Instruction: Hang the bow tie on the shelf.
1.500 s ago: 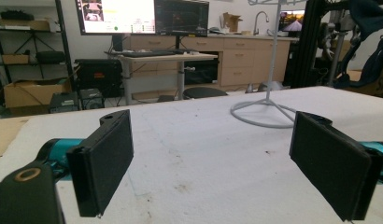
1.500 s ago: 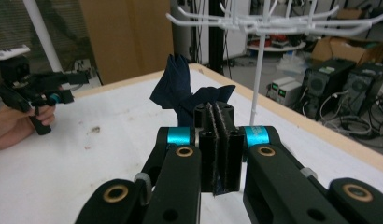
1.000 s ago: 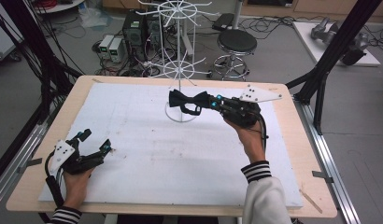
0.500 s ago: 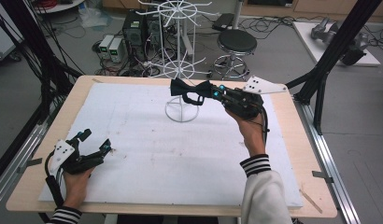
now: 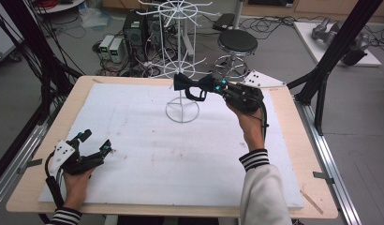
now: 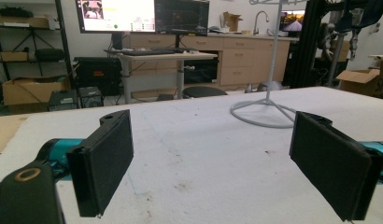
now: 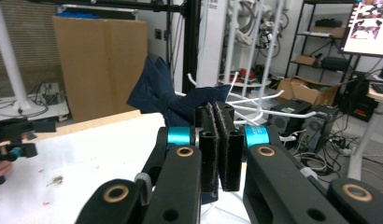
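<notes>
The top of the white rack (image 5: 180,47) is cut off by the picture's edge. The right gripper (image 7: 216,122) hides part of the dark blue bow (image 7: 168,100) it pinches.

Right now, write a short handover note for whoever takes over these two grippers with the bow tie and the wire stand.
Right gripper: shut on the dark navy fabric bow tie, held in the air beside the white wire display stand, near its lower ring of hooks.
Left gripper: open, nothing between its jaws, resting low at the near left of the white foam-covered table.
Done: bow tie picked up and carried to the stand.
Left: it does not look hung yet; probably hook it onto one of the stand's arms, then release. Whether it already touches a hook is unclear.
</notes>
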`<state>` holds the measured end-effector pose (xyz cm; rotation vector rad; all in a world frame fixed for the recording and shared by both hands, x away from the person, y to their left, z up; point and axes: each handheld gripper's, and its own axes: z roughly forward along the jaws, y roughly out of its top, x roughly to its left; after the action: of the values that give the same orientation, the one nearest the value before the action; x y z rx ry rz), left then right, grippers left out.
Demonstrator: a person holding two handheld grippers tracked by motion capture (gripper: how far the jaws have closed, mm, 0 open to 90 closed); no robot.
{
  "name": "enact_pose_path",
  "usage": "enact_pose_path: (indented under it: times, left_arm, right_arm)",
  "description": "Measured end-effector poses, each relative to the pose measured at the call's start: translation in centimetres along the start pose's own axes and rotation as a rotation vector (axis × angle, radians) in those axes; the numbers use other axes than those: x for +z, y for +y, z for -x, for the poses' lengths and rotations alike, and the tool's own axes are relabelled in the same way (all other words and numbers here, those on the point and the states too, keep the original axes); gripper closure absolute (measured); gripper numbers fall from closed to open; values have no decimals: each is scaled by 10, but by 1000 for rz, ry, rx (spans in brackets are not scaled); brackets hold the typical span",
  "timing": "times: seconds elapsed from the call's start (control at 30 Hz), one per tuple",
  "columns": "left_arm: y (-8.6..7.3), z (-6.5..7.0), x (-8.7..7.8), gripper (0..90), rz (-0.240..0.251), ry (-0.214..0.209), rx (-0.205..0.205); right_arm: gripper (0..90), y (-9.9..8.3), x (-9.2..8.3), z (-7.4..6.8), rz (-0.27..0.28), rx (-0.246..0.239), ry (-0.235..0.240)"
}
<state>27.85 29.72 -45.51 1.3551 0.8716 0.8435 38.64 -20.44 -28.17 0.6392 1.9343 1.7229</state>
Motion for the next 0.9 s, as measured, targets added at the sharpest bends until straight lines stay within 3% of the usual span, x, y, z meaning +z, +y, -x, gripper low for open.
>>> enact_pose_path:
  times: [0.17, 0.57, 0.9]
  left_arm:
    - [0, 0, 0, 140, -1, 0, 3]
    - [0, 0, 0, 140, 2, 0, -2]
    - [0, 0, 0, 140, 1, 0, -1]
  right_arm:
    - [886, -1, 3, 5, -2, 12, -25]
    - [885, 2, 21, 9, -18, 14, -29]
    - [885, -2, 31, 11, -41, 10, -75]
